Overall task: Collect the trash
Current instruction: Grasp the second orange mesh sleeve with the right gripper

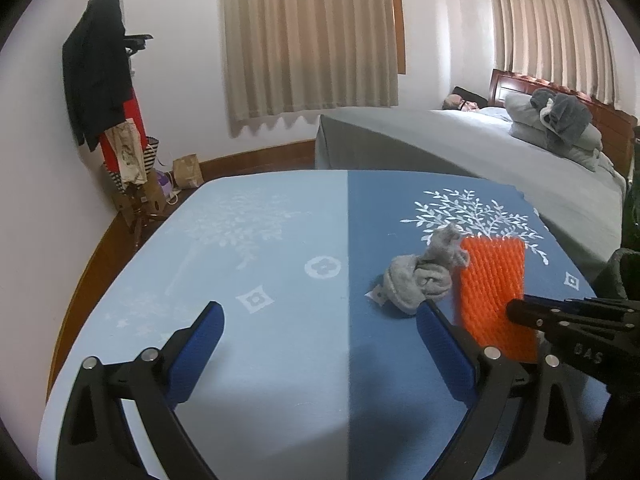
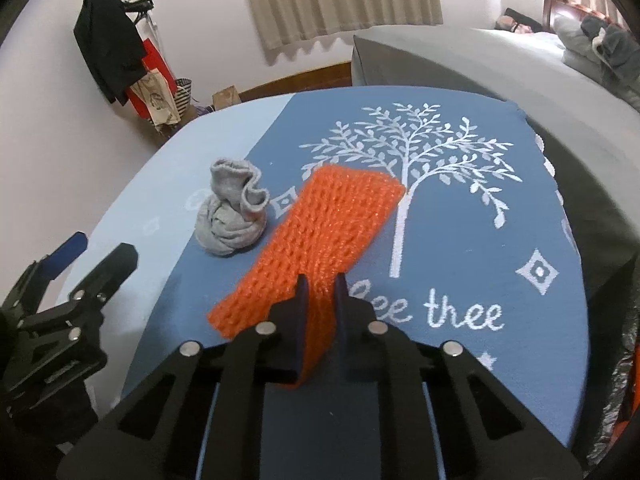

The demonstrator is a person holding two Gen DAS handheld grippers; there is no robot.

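An orange foam net sleeve [image 2: 320, 236] is pinched at its near end by my right gripper [image 2: 320, 280], which is shut on it and holds it above the blue table cloth [image 2: 460, 240]. It also shows in the left wrist view [image 1: 494, 284], with the right gripper [image 1: 516, 312] at its lower edge. A balled grey sock [image 2: 230, 216] lies on the cloth just left of the sleeve; in the left wrist view the sock [image 1: 424, 272] sits beyond my right blue finger. My left gripper [image 1: 320, 320] is open and empty, low over the cloth.
A grey bed [image 1: 460, 144] with pillows stands behind the table. A coat rack [image 1: 104, 80] with clothes and bags stands in the far left corner. Something black and orange [image 2: 628, 392] is at the table's right edge.
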